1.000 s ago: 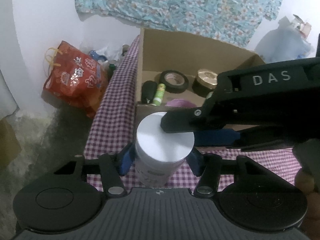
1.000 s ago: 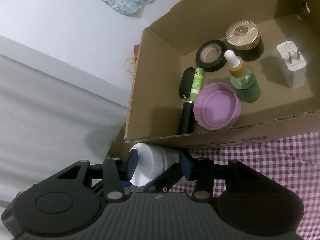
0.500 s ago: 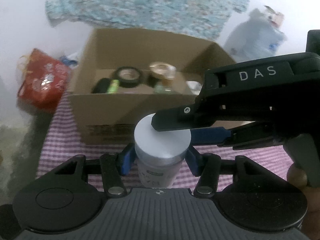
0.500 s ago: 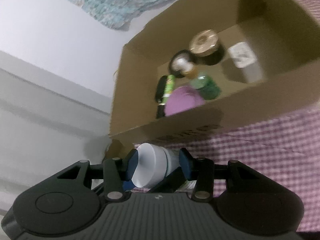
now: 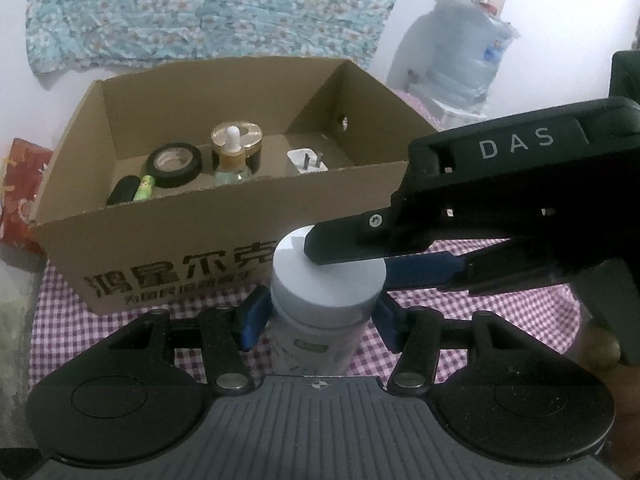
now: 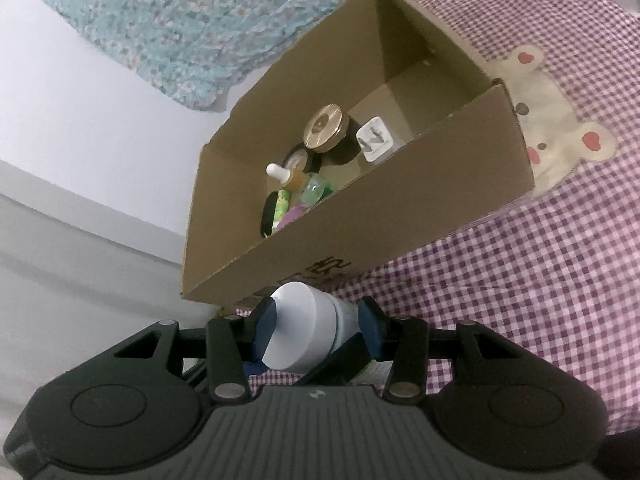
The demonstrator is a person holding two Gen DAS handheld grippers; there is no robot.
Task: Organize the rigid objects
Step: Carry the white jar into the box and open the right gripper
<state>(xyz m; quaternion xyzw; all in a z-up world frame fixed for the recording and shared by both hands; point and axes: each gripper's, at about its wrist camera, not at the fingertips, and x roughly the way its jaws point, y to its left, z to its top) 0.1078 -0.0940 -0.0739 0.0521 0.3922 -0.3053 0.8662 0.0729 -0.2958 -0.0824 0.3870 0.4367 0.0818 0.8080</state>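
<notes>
A white jar with a white lid (image 5: 326, 280) is held by both grippers in front of the cardboard box (image 5: 180, 256). My left gripper (image 5: 320, 316) is shut on the jar's body. My right gripper (image 6: 316, 328) is shut on the lid (image 6: 300, 332); it reaches in from the right in the left wrist view (image 5: 400, 248). The box (image 6: 400, 200) holds black tape (image 5: 174, 164), a gold-lidded tin (image 5: 240, 134), a dropper bottle (image 5: 232, 156), a white plug (image 5: 306, 160), a green tube (image 5: 144, 188) and a purple lid (image 6: 292, 216).
A purple checked cloth (image 6: 520, 272) with a bear patch (image 6: 560, 140) covers the surface. A floral cloth (image 5: 200, 8) hangs on the wall behind. A red bag (image 5: 16, 192) lies at the left, a water jug (image 5: 468, 60) at the back right.
Both grippers, still holding the jar, have drawn back from the box's left corner to its front wall. The box now sits farther away and more central.
</notes>
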